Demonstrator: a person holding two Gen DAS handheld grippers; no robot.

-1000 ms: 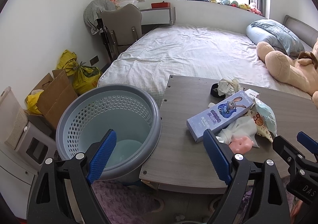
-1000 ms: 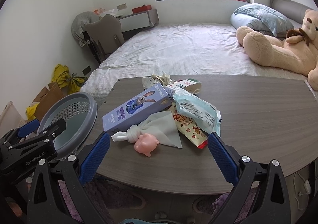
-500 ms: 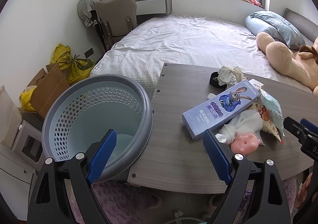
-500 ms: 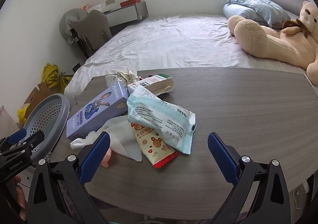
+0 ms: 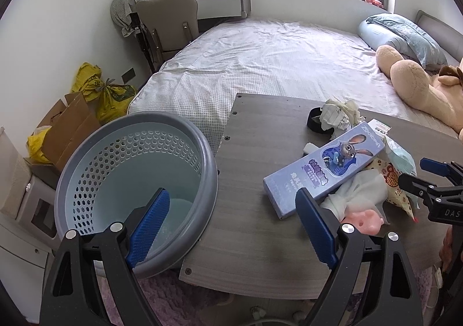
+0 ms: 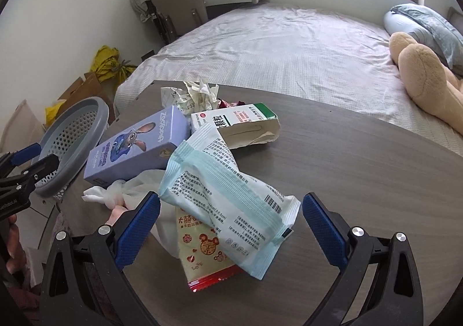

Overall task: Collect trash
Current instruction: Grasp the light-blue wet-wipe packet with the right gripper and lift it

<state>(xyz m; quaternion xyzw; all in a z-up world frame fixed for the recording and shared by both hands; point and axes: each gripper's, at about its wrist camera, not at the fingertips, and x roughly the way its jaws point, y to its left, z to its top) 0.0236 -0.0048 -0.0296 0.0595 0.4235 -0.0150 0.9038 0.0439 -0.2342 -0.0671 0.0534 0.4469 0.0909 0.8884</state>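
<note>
A pile of trash lies on the grey wooden table [image 6: 361,158]: a pale blue wipes packet [image 6: 228,198], a red and cream snack wrapper [image 6: 205,256], a purple rabbit box [image 6: 139,143], a torn white and green medicine box [image 6: 240,123], crumpled paper [image 6: 196,94] and a white cloth with a pink toy [image 5: 364,216]. My right gripper [image 6: 230,227] is open, its fingers either side of the wipes packet. My left gripper [image 5: 231,224] is open and empty over the gap between the grey perforated bin [image 5: 136,181] and the table edge.
The bin stands at the table's left end and also shows in the right wrist view [image 6: 72,143]. A bed [image 5: 275,60] with a large teddy bear [image 5: 419,86] lies behind the table. A cardboard box [image 5: 69,129], yellow bags [image 5: 101,88] and a chair [image 5: 167,25] line the left wall.
My right gripper has moved forward and down over the trash pile until the wipes packet sits between its fingers. My left gripper has drifted slightly, still beside the bin.
</note>
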